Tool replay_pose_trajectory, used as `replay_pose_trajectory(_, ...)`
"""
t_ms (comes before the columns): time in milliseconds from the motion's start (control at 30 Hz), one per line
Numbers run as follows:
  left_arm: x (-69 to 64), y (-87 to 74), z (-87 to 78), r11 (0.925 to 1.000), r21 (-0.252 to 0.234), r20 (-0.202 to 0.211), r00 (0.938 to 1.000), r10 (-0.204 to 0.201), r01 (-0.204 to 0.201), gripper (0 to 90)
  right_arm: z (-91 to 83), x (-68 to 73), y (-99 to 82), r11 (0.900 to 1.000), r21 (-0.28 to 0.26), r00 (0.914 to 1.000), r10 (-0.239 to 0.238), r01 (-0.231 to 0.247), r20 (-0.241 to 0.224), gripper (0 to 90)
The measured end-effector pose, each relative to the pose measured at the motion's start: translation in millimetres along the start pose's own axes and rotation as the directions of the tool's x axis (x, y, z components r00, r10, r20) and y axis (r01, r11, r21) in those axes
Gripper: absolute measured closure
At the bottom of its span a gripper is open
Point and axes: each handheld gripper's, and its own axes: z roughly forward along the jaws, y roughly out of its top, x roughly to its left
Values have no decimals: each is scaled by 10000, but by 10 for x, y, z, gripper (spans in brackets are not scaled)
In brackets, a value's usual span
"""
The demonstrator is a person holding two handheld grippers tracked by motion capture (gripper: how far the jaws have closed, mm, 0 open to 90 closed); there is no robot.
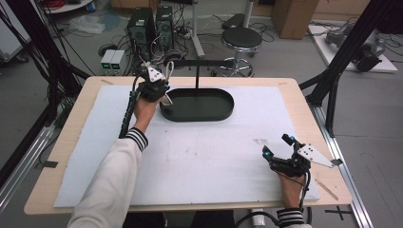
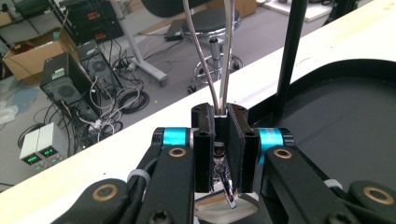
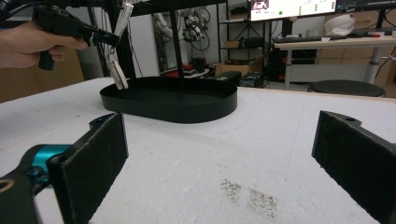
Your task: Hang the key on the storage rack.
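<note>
The left gripper (image 1: 159,88) is clamped on a pair of metal tongs (image 2: 219,70), its black jaws pressed together around the hinged end, where the two shiny arms meet. It hangs at the near-left end of the black oval tray (image 1: 223,114), which stands toward the far side of the table (image 1: 66,137) and carries a thin upright post with a crossbar above it. Gripping the tongs close to the hinge looks deliberate: it leaves the two arms free and keeps the tool from swinging, which would suit hanging it on the crossbar or laying it in the tray; which of the two is meant I cannot tell.

In the left gripper view the tongs' long axis runs straight on from the jaws, away from the hand, with the arms spreading slightly as they rise past the tray's rim. In the right gripper view the tool (image 3: 117,70) hangs steeply, one flat pale tip just over the tray's left rim; whether it touches the rim I cannot tell.

The right gripper (image 1: 278,148) rests well apart from the tray, toward the near-right corner of the white mat (image 1: 199,156), with its padded jaws standing wide and nothing between them. It seems parked there to keep clear of the work.
</note>
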Motion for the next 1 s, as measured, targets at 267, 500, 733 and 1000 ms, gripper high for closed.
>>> replay_pose_trajectory(267, 31, -33, 31, 9997, 192, 81, 9999, -152, 151, 813, -4, 3, -1, 10000, -3, 10000, -2, 2, -19, 25)
replay_pose_trajectory(500, 68, -55, 42, 9996, 39, 406, 9987, -297, 296, 808, -3, -2, -1, 10000, -37, 10000, -50, 49, -22, 25)
replay_pose_trajectory(733, 147, -94, 46, 9988, 90, 705, 9963, -495, 490, 741, -5, -2, -1, 10000, -40, 10000, -38, 38, -25, 25)
replay_pose_trajectory(1000, 316, -145, -25, 9951, -457, 1101, 9905, -827, 882, 235, -8, 1, -2, 10000, -43, 10000, -25, 25, -63, 25)
